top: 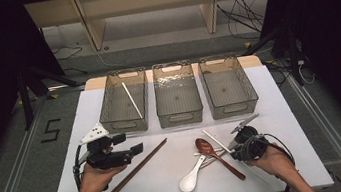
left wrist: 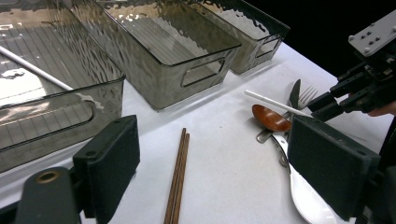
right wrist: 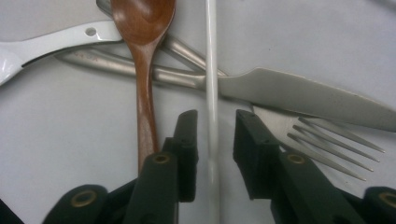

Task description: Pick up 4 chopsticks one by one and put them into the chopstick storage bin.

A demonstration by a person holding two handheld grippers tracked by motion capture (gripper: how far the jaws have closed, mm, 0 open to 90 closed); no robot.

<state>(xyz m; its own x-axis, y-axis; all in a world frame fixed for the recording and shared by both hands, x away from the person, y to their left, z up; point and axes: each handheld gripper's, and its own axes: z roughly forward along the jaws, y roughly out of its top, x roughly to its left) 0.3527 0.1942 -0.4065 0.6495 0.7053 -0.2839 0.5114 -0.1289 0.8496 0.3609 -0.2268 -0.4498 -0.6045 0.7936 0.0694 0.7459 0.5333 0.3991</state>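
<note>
A single white chopstick (right wrist: pixel 211 70) lies across a metal knife (right wrist: pixel 303 93) and beside a wooden spoon (right wrist: pixel 142 28). My right gripper (right wrist: pixel 215 140) straddles it, jaws narrow with a small gap on each side, pads not pressing. In the high view that gripper (top: pixel 231 147) sits at the front right over the white chopstick (top: pixel 213 138). My left gripper (top: pixel 129 143) hovers open and empty at the front left, near a pair of brown chopsticks (top: pixel 138 167). In the left gripper view, the open left gripper (left wrist: pixel 215 144) frames the brown chopsticks (left wrist: pixel 178 177).
Three smoky plastic bins stand side by side at the back: left bin (top: pixel 119 74) with another white chopstick (top: pixel 132 100), middle bin (top: pixel 180 120), right bin (top: pixel 231 112). A white ceramic spoon (top: pixel 192 176) and a fork (right wrist: pixel 327 144) lie in the utensil pile.
</note>
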